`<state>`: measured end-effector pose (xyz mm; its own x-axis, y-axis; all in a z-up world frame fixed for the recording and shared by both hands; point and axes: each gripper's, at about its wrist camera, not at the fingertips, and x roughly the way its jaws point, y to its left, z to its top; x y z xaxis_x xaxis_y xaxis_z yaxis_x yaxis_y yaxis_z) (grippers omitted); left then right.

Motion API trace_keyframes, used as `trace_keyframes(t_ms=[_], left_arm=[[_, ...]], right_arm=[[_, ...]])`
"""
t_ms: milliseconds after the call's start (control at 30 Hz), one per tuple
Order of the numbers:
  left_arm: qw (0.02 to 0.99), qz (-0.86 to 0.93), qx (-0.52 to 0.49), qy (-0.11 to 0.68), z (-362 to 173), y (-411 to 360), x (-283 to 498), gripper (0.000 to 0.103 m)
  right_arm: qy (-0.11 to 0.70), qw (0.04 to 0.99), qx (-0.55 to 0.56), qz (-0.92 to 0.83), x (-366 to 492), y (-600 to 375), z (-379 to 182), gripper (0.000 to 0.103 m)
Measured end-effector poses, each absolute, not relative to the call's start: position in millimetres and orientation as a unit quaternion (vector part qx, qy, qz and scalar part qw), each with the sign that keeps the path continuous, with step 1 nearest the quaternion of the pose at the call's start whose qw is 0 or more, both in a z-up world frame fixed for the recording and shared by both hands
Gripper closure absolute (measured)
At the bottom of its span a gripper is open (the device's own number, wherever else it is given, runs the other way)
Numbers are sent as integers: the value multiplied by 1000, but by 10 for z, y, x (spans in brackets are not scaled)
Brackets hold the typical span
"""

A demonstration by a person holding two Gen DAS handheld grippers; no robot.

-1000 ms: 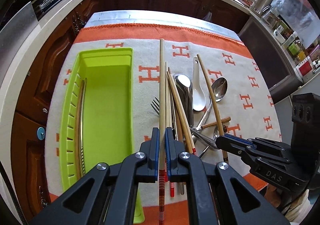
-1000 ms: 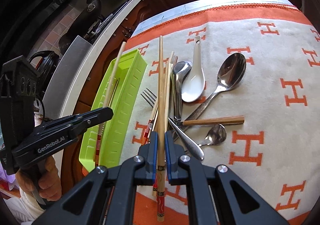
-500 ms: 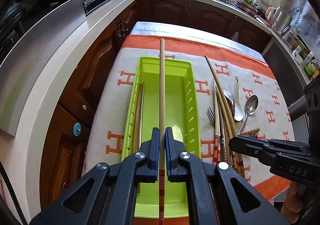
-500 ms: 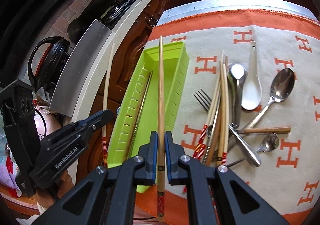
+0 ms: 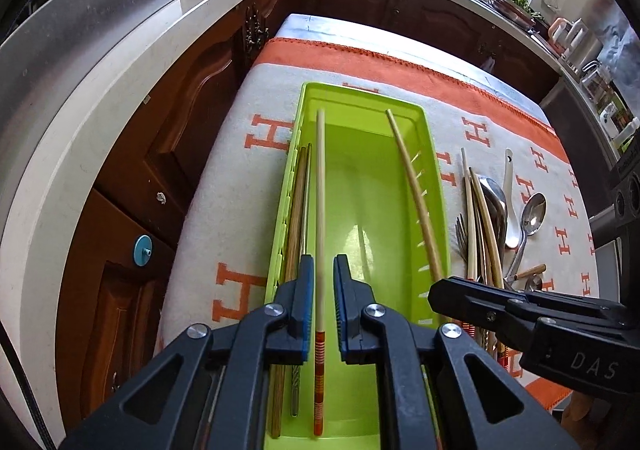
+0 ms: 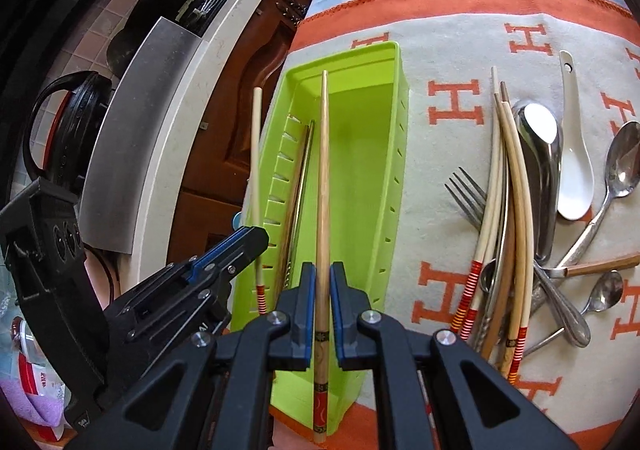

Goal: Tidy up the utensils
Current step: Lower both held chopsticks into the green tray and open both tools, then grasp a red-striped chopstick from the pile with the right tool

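Your orange-and-cream blanket (image 5: 248,185) carries the green tray (image 5: 434,185). Your left gripper (image 5: 320,290) has just been opening; its striped chopstick (image 5: 320,189) stands free between the pads, running lengthwise into the tray, tip away. Your right gripper (image 6: 322,294) clamps a chopstick (image 6: 322,177), parallel above the tray, tip pointing away.
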<state>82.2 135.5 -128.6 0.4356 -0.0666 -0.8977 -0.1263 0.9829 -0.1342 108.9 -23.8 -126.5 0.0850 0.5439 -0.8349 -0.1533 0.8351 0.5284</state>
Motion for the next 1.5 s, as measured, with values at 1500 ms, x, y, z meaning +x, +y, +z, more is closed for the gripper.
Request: trace_keyframes(t_ms=[1500], left_arm=[[866, -57, -100, 486, -1058, 578, 346, 58]], right_arm=[[551, 817, 89, 146, 527, -1488, -975, 83]])
